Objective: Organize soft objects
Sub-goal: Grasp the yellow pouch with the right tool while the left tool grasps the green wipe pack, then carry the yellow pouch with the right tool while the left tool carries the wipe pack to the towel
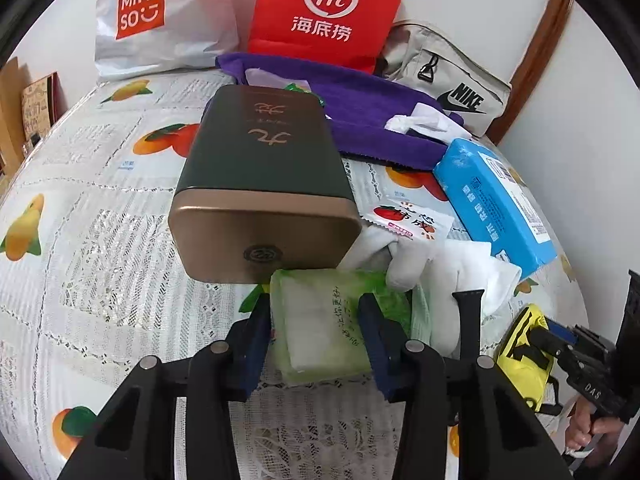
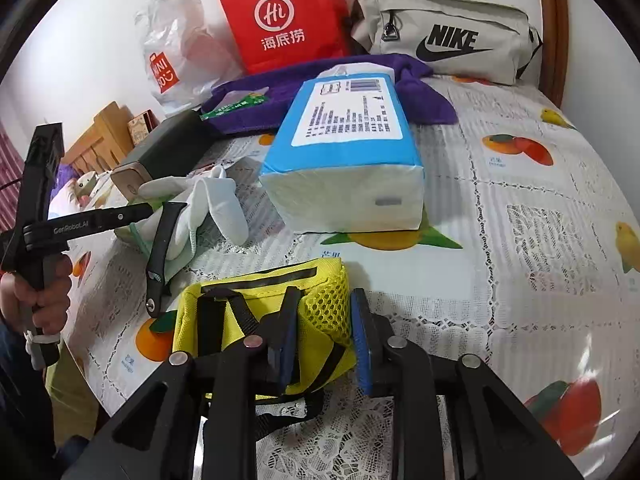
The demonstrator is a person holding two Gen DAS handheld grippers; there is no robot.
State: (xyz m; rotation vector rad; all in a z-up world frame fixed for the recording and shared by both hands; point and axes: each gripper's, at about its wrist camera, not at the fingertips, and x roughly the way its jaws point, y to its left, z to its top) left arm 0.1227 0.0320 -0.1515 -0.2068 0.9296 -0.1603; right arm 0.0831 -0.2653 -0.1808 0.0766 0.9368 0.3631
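A green tissue pack (image 1: 312,304) lies on the fruit-print lace cloth (image 1: 100,240), its far end against a dark green tin with a gold lid (image 1: 260,168). My left gripper (image 1: 316,334) is shut on this pack, one pad on each long side. In the right wrist view a yellow pouch (image 2: 248,312) with black straps and a mesh side lies on the cloth. My right gripper (image 2: 324,340) is shut on its mesh corner. That pouch (image 1: 524,344) also shows at the right edge of the left wrist view.
White gloves (image 1: 440,272), a small tomato-print sachet (image 1: 408,220) and a blue tissue pack (image 2: 348,152) lie between the two grippers. Behind are a purple towel (image 1: 380,120), a red paper bag (image 1: 324,12), a white Miniso bag (image 1: 160,16) and a beige Nike bag (image 2: 448,40).
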